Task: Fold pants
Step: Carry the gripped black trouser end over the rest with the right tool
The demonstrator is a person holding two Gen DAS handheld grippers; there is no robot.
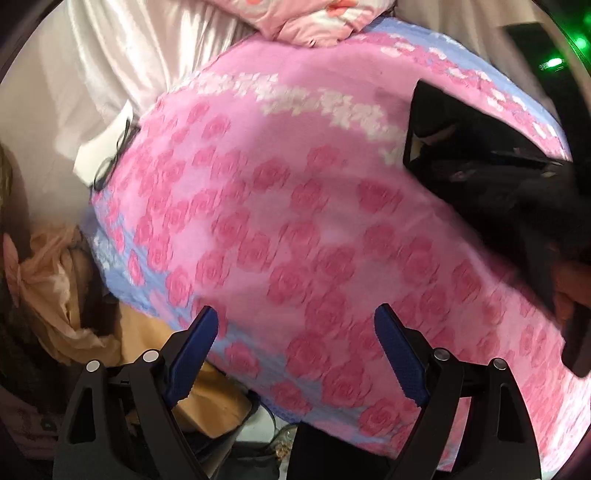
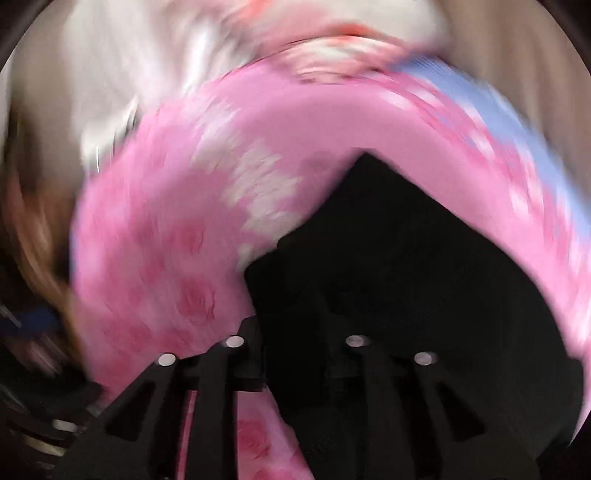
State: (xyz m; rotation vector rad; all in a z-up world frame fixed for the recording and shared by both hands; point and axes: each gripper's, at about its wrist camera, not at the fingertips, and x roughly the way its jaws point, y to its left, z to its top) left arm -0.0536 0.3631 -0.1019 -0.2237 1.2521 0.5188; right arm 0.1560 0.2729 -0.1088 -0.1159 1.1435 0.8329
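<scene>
Bright, fisheye-warped, heavy motion blur

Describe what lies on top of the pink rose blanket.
Black pants lie on the pink rose blanket at its right side. The blanket beneath them is covered, and blur hides their folds.

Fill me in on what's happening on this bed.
A person with a claw in each hand is folding black pants on a bed covered by a pink rose-print blanket. The left claw is open and empty, above the blanket's near edge. The right wrist view is badly blurred: the black fabric fills the space at the right claw, hiding its fingertips, so a grip cannot be confirmed. A pink floral pillow lies at the far end.
</scene>
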